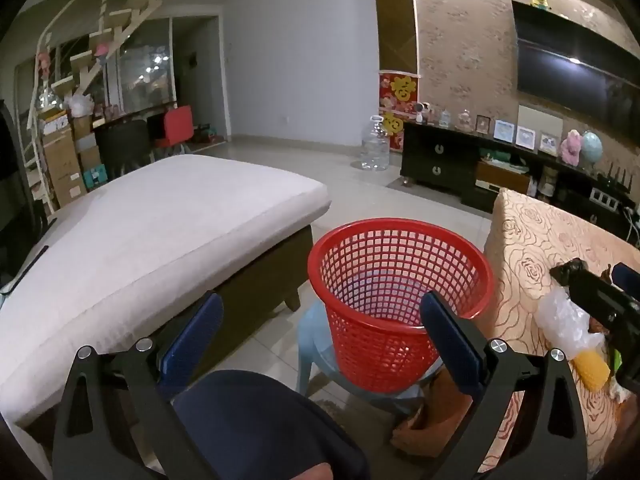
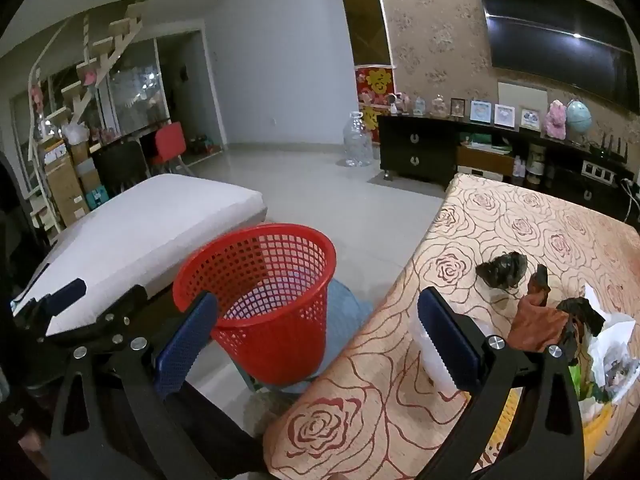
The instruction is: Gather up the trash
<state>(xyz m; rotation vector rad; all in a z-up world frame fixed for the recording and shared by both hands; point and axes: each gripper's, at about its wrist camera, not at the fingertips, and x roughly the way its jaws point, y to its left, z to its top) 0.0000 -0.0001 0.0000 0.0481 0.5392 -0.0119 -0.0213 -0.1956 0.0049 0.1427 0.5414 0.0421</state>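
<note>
Both claws wide open and empty, red basket (image 1: pixel 400 304) shared, black crumpled wrapper (image 2: pixel 502 270) in right view only

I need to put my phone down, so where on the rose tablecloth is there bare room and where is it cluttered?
The table is bare along its far end toward the TV cabinet, and on the near corner beside the red basket. It is crowded at the right edge: a black crumpled scrap, a brown wrapper, white paper and clear plastic.
</note>
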